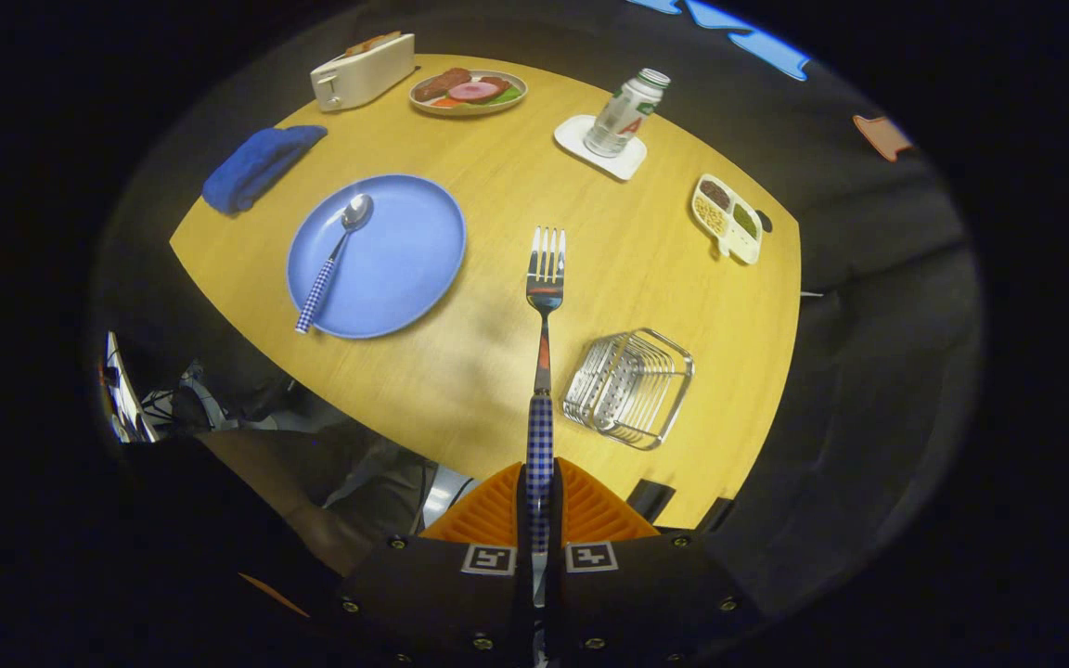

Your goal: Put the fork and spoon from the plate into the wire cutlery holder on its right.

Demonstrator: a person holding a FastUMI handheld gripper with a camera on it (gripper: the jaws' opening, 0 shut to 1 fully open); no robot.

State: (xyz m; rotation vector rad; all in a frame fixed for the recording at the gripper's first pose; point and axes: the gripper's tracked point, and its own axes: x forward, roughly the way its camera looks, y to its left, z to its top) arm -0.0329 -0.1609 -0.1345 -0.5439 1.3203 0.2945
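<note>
The gripper was clamped on the checked handle of the fork, both fingers pressed against it, with the tines pointing straight ahead and high above the round wooden table. The grip near the handle's end appeared chosen to leave the length of the fork free to drop into the wire cutlery holder, which stood just to the right of the fork's line, near the table's edge. The spoon lay on the blue plate to the left, bowl up, awaiting its turn. Beyond were a blue cloth, a toaster, a plate of food, a bottle and a snack tray.
</note>
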